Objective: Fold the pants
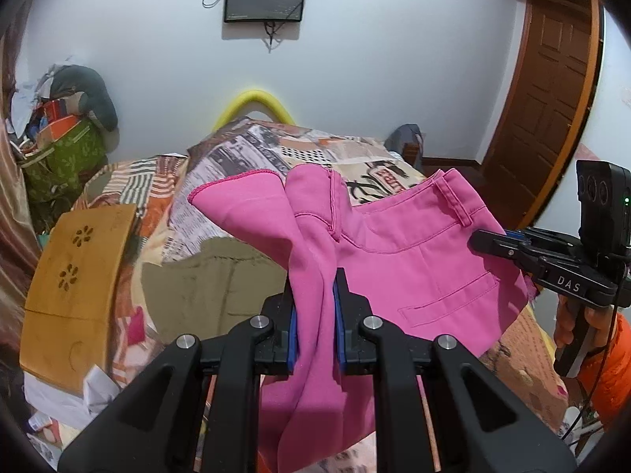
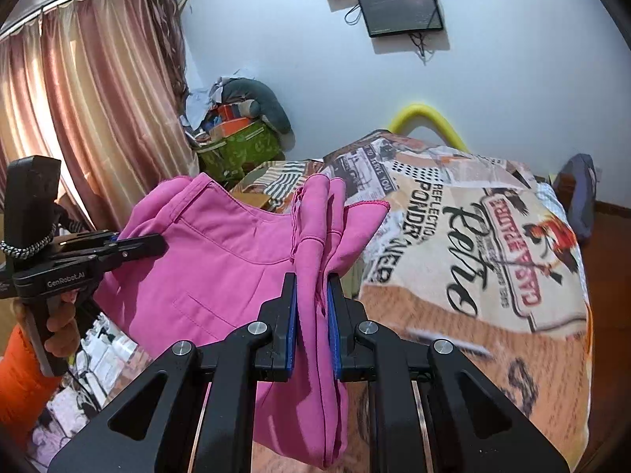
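Observation:
The pink pants (image 1: 414, 260) hang in the air above the bed, stretched between both grippers. My left gripper (image 1: 315, 287) is shut on a bunched fold of the pink cloth, which hangs down between its blue pads. My right gripper (image 2: 311, 287) is shut on another bunched fold of the pants (image 2: 221, 260). In the left wrist view the right gripper (image 1: 489, 240) pinches the waistband side at the right. In the right wrist view the left gripper (image 2: 150, 246) pinches the far edge at the left.
A bed with a printed newspaper-pattern cover (image 2: 473, 244) lies below. An olive garment (image 1: 205, 291) and a wooden board (image 1: 79, 287) lie on it. A pile of bags (image 1: 63, 149) stands by the wall, curtains (image 2: 79, 118) at the left, a brown door (image 1: 552, 118) at the right.

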### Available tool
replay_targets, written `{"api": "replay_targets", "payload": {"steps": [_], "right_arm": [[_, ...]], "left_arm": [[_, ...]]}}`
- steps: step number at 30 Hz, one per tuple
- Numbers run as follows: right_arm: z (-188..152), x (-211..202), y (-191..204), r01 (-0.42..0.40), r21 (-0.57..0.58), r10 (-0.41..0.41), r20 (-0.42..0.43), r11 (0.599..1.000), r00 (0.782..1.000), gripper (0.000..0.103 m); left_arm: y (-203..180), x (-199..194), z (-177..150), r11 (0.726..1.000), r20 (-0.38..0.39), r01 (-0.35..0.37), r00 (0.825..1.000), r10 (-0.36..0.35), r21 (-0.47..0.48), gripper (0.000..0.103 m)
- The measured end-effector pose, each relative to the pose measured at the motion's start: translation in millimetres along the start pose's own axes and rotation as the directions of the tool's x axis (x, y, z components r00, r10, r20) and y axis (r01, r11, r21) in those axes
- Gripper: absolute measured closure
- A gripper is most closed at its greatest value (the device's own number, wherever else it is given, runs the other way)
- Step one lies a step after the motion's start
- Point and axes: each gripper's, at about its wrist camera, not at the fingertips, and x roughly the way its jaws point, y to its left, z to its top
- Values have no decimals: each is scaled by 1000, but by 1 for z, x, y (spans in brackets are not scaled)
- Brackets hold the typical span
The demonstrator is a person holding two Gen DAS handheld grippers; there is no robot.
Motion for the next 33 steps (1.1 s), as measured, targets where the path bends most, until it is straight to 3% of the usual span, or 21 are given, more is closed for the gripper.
{"api": "replay_targets", "payload": {"steps": [8,21,26,29,31,33], "right_arm": [[22,65,8,4,-36,-5,-31,999,1000,91],[26,193,-5,22,-98,-38,-156,995,987,91],[14,239,-15,34,-141,-69,-252,989,965,91],[4,259,-20,47,-178,-102,-314,983,944,91],[3,261,-25,49,-172,-104,-332,984,937,90],[3,258,-29,46,-162,-99,-341,986,935,86]], "left_arm": [[48,44,15,999,-12,-37,999,37,-28,89],[125,163,6,993,-110,-73,992,63,-88,89],[149,214,-12,989,-179,-81,982,58,-125,89],[161,243,-28,986,-243,-102,968,67,-133,88],[167,252,-37,984,-268,-118,960,78,-137,85],[174,252,-43,980,-269,-118,960,72,-158,73]]}}
